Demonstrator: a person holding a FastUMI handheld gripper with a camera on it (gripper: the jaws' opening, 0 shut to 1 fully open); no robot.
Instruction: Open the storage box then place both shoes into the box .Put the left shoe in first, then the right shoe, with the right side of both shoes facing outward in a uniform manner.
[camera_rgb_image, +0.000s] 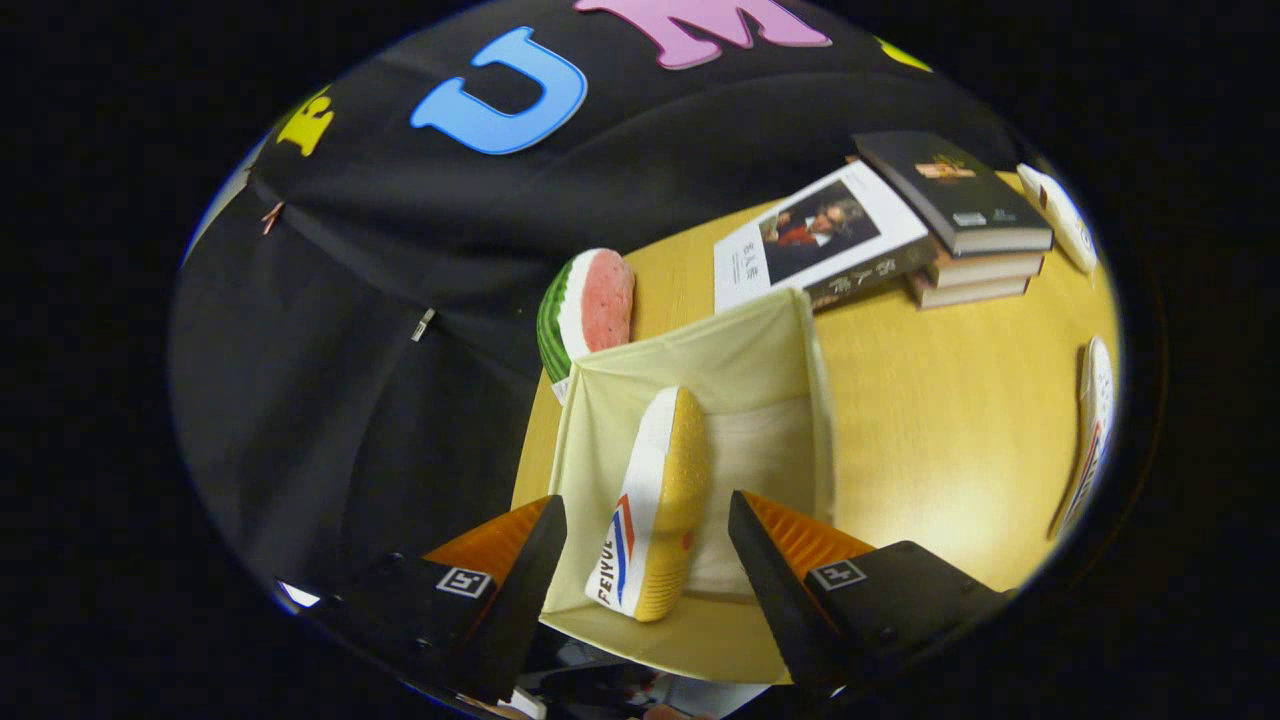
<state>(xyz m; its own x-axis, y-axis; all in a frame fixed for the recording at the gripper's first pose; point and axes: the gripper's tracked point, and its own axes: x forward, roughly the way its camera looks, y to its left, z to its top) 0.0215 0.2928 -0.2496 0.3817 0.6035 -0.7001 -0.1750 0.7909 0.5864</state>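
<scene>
Cream fabric storage box (760, 345) stands open on the tabletop (940, 420); one shoe (655, 500) lies inside on its side, between the wide-spread fingers (760, 560), untouched; another shoe (1092, 430) lies well apart.

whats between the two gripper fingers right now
In the gripper view, a white shoe lies on its side inside the open storage box, between the spread fingers of the gripper. Neither finger touches it.

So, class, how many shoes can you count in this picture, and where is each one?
2. One shoe lies on its side in the open storage box, between the open gripper fingers. The other shoe lies on the table beside the box. Any others may be hidden.
</scene>
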